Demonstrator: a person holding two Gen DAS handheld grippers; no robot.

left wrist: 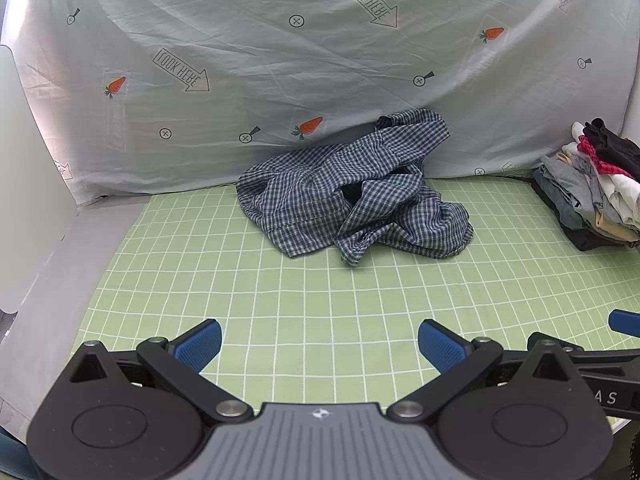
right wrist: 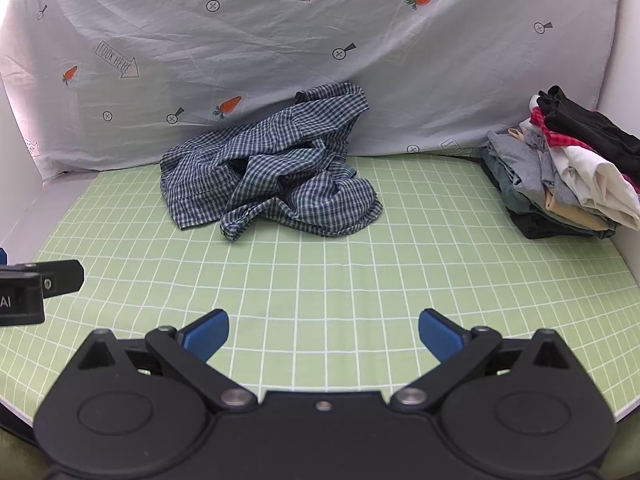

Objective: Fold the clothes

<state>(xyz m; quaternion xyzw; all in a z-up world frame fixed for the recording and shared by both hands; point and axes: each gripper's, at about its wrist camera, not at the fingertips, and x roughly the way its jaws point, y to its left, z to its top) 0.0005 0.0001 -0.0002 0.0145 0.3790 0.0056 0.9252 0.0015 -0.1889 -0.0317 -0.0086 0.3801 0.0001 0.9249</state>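
A crumpled blue-and-white checked shirt (left wrist: 352,196) lies in a heap at the back of the green grid sheet (left wrist: 304,304), against the backdrop; it also shows in the right wrist view (right wrist: 272,176). My left gripper (left wrist: 320,344) is open and empty, low over the sheet's front, well short of the shirt. My right gripper (right wrist: 324,332) is open and empty too, beside it to the right. A blue fingertip of the right gripper shows at the left view's right edge (left wrist: 624,322). The left gripper's black body shows at the right view's left edge (right wrist: 36,288).
A stack of folded clothes (right wrist: 568,176) in grey, white, red and black sits at the back right, also seen in the left wrist view (left wrist: 596,192). A pale blue printed cloth backdrop (left wrist: 280,60) hangs behind. White walls (left wrist: 24,184) close both sides.
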